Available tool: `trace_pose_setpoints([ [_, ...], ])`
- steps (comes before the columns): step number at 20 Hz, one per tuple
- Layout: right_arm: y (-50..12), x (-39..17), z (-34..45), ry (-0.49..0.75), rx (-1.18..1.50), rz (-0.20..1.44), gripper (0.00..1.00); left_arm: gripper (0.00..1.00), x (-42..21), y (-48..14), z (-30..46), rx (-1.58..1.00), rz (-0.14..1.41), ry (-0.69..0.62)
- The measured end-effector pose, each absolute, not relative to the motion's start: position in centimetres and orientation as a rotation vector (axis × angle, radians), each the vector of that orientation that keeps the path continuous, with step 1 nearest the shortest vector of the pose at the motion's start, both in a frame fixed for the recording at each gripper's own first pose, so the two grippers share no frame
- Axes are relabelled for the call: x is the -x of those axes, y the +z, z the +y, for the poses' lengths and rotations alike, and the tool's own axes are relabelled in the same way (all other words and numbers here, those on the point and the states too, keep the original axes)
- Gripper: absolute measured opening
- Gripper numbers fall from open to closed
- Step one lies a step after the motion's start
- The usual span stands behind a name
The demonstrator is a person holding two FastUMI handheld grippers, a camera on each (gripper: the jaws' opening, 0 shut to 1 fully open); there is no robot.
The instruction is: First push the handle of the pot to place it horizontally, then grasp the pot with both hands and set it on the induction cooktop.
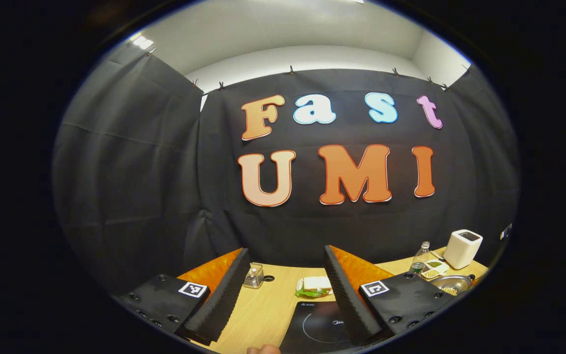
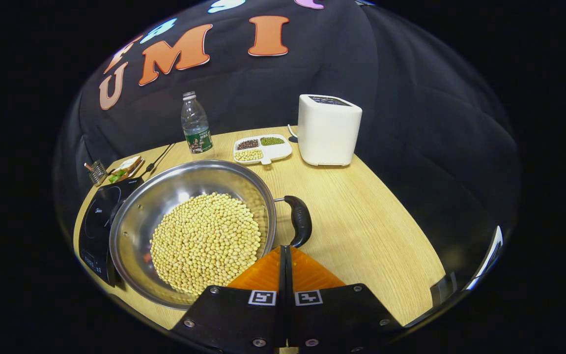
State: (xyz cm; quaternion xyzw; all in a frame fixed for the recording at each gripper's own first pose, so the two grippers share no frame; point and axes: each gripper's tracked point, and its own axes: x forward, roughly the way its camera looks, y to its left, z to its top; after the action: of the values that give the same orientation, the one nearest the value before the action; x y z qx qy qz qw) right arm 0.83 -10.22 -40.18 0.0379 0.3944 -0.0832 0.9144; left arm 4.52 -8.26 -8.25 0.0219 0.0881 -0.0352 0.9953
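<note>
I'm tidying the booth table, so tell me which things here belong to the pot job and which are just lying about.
Job:
pot of soybeans
pot handle
induction cooktop
right tool, shut
left tool, open

Lying about:
water bottle
white appliance
divided bean dish
sandwich

Black cloth [image 1: 130, 162] drapes the booth's walls, clipped along its upper edge beneath a white wall [image 1: 307, 56] and ceiling, where a bright light [image 1: 143, 42] glows at 11 o'clock in the left gripper view. A pale wood-grain bench [image 2: 366, 231] runs up to the cloth at the back.
</note>
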Motion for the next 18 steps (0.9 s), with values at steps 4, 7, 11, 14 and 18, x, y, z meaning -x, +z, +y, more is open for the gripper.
trace_pose_setpoints([
  [4, -40.2, -1.5, -10.4, -0.176, -0.068, 0.804, 0.0, 0.99, -3.7, -10.2, -10.7, -0.032, 0.199, -0.102],
  [7, -40.2, -1.8, -10.6, -0.18, -0.065, 0.805, 0.0, 0.98, -3.3, -11.8, -12.8, -0.035, 0.209, -0.124],
  [11, -39.7, -1.8, -10.7, -0.186, -0.071, 0.793, 0.0, 0.98, -2.8, -14.2, -16.0, 0.006, 0.238, -0.157],
  [14, -38.4, -1.8, -10.8, -0.181, -0.066, 0.757, 0.0, 0.99, -2.8, -15.9, -18.0, 0.025, 0.256, -0.163],
  [18, -37.1, -2.4, -10.8, -0.174, -0.068, 0.698, 0.01, 0.99, -1.9, -19.4, -21.8, 0.056, 0.317, -0.209],
])
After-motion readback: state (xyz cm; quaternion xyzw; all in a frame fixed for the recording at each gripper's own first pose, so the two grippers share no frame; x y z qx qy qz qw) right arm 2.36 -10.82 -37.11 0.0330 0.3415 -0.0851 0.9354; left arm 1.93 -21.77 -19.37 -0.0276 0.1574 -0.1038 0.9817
